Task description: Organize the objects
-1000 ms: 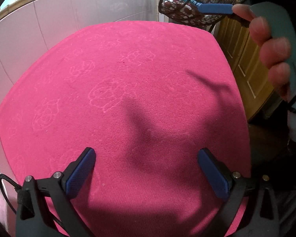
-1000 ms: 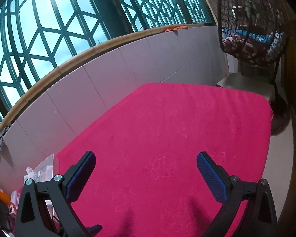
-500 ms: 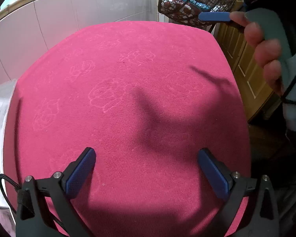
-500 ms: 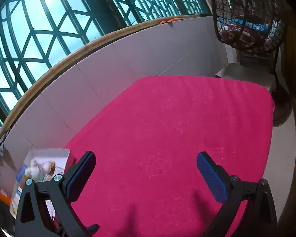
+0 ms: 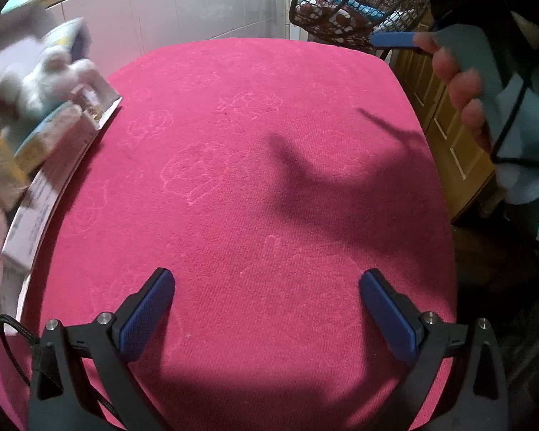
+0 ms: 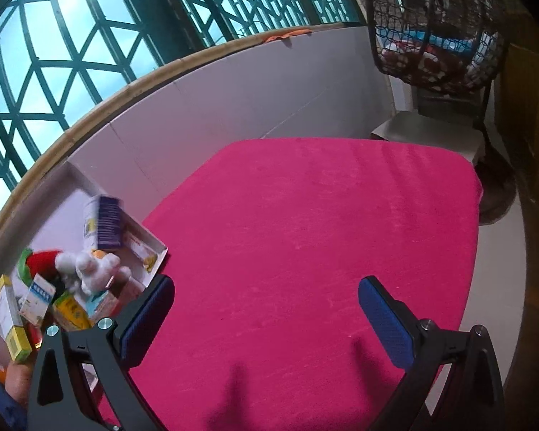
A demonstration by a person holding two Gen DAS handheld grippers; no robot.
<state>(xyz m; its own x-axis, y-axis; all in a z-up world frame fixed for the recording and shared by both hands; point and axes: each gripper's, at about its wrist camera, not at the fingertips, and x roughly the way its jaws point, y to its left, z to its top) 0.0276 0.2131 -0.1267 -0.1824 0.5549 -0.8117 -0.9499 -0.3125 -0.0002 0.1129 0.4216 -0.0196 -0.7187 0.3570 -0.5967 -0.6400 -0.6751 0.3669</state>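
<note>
- Left gripper [image 5: 266,309]: blue-padded fingers spread wide, nothing between them, hovering over the pink cloth [image 5: 269,186] that covers the table.
- Right gripper [image 6: 266,318]: fingers also wide apart and empty, above the near part of the same cloth.
- In the left wrist view the right gripper sits top right, with the person's hand [image 5: 460,86] wrapped round its grey handle; only one blue pad shows there.
- White box [image 6: 151,251] sits at the left edge of the table, against the grey wall panel [image 6: 233,93]. It's open-topped and full of items.
- In the box: a white plush toy [image 6: 93,269], a can with a purple label [image 6: 106,226] lying tilted, something red and green [image 6: 36,262], several small cartons [image 6: 39,296] piled loosely.
- In the left wrist view the box and its contents are motion-blurred, details unreadable.
- Both grippers are well apart from the box contents; the right gripper's left finger overlaps the box corner in view, contact cannot be told.
- Wire basket [image 6: 434,32] with mixed stuff stands beyond the far right corner of the table.
</note>
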